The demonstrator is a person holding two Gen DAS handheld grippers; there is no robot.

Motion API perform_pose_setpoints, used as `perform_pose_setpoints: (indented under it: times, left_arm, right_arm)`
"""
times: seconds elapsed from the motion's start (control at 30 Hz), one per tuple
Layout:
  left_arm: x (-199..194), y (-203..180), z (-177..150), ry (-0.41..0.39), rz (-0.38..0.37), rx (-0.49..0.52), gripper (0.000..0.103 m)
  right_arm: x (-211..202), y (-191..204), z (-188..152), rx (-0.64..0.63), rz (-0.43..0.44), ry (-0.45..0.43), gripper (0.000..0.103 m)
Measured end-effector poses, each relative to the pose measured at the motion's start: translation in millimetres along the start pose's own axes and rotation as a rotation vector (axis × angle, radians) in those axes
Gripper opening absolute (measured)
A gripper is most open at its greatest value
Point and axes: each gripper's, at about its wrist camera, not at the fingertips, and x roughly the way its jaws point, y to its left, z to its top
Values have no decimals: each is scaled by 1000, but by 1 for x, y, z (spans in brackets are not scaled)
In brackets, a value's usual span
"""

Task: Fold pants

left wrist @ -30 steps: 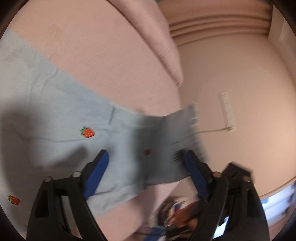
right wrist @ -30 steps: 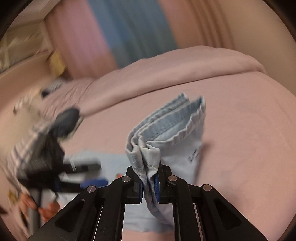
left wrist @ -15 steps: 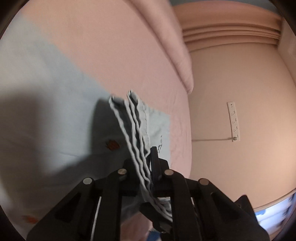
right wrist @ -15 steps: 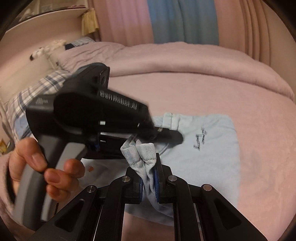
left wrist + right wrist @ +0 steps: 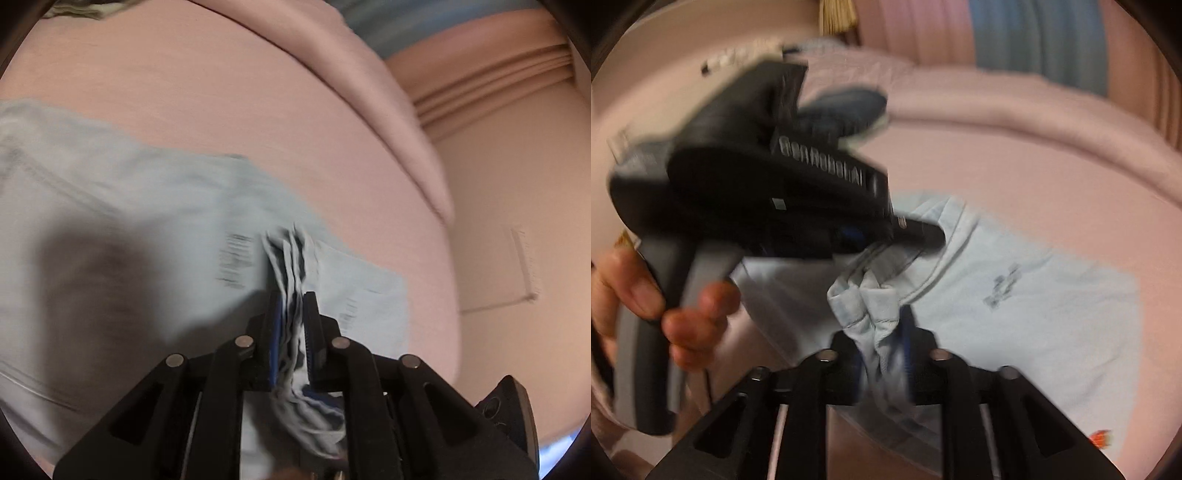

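The pale blue pants lie on the pink bed, partly folded, with one bunched edge raised above them. The left gripper clenches that bunch. The right gripper has just been opening, cloth between its jaws. Laying the edge down and smoothing seem left.

Both my wrist cameras look forward and down along my tongs from close above the bed, the left one facing the far wall, the right one facing the curtains, and both share the pale blue pants.
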Motion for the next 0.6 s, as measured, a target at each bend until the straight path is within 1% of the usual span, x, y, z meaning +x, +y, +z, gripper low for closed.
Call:
perform_pose_setpoints:
  times: [0.03,0.07,0.1,0.17,0.2,0.27,0.3,0.33,0.4,0.43,0.47,0.5,0.57,0.6]
  left_arm:
    - [-2,3,1,-8,33,0,20]
    - [-4,6,1,-21,75,-2,36]
    - [-10,8,1,-40,96,-3,41]
    - [-27,9,1,-78,88,12,43]
    - [-33,5,0,-91,101,37,43]
    - [-42,-3,-2,-103,86,81,43]
    - [-45,-12,-6,-97,53,104,43]
    - [-45,-21,-9,-90,20,123,43]
    - [-36,-45,-17,-58,-42,161,42]
    - [-33,-50,-22,-42,-66,177,41]
    - [-25,-60,-30,-13,-95,206,41]
    - [-14,-68,-38,6,-105,229,41]
    - [9,-77,-52,50,-69,287,41]
    - [22,-75,-59,76,-35,297,40]
  right_arm:
    - [4,-2,-2,13,22,22,49]
    - [4,-5,-3,26,37,36,56]
    - [-2,-7,-4,34,53,31,56]
    - [-22,-17,-3,48,106,19,56]
    - [-35,-25,-4,62,133,-2,56]
    - [-61,-43,-4,99,142,-51,57]
    - [-74,-59,-3,129,109,-73,57]
    - [-79,-65,-2,144,67,-81,57]
    - [-86,-85,-2,155,-71,-74,56]
    - [-88,-96,-4,160,-141,-63,56]
    - [-89,-104,-6,168,-174,-51,53]
    - [-88,-109,-9,172,-182,-42,45]
    - [-79,-116,-17,172,-226,-1,42]
    - [-70,-119,-23,170,-258,40,42]
